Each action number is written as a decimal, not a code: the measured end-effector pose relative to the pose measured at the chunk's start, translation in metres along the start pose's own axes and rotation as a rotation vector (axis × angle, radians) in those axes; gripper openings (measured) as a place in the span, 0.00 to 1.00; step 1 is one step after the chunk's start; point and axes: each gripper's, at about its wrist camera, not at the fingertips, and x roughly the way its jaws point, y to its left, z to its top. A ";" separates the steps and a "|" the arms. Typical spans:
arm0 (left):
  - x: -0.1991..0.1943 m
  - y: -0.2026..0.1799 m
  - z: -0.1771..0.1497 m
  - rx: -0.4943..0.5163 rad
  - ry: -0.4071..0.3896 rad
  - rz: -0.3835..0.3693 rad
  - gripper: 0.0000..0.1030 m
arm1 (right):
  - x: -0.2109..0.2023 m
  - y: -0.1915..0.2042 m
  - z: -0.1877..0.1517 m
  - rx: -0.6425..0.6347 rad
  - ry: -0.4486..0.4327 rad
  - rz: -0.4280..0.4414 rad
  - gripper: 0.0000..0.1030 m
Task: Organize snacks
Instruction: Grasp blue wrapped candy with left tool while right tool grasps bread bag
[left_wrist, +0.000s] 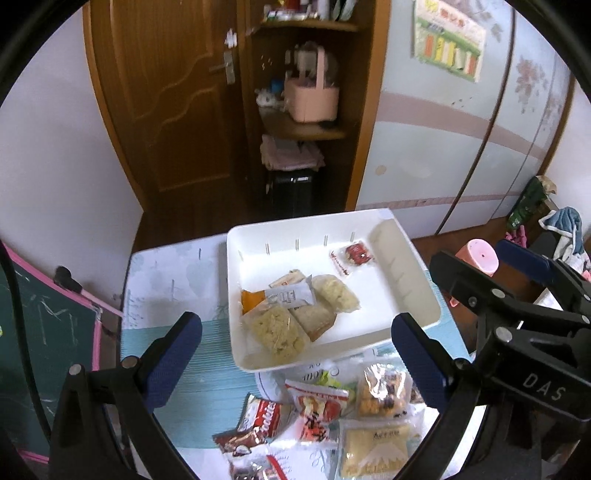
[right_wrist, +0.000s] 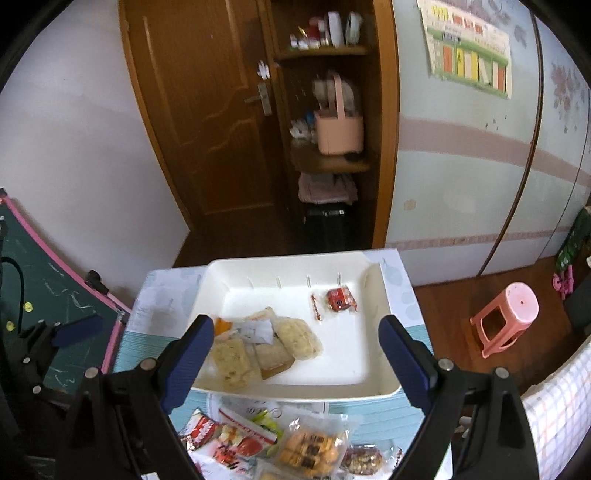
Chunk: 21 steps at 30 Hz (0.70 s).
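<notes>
Above white tray (right_wrist: 384, 314), right tool (right_wrist: 295, 354) spread, empty; left tool (left_wrist: 295, 343) spread, empty.

The tray (right_wrist: 373, 391) sits on the tabletop (right_wrist: 155, 354), toward its far edge. In the tray, a cluster of wrapped snacks (right_wrist: 258, 347) lies at its near left, overlapping one another, and a small round snack (right_wrist: 340, 298) lies well apart at its far right, with a thin packet (right_wrist: 316, 307) just beside it on the left. Before the tray, loose snack packets (right_wrist: 291, 446) lie heaped on the tabletop. Right of the tray, a stool (right_wrist: 506, 317) stands on the floor. Behind the tray is a shelf unit (right_wrist: 328, 162), with a door (right_wrist: 207, 122) to its left.
</notes>
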 end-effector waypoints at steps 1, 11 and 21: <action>-0.011 -0.001 -0.003 0.009 -0.013 -0.001 0.99 | -0.009 0.002 -0.002 -0.005 -0.013 0.003 0.89; -0.072 -0.010 -0.078 0.092 -0.066 -0.035 0.99 | -0.071 0.006 -0.056 -0.020 -0.064 0.060 0.89; -0.028 -0.017 -0.194 0.057 0.105 -0.101 0.99 | -0.052 0.006 -0.154 -0.046 0.043 0.057 0.98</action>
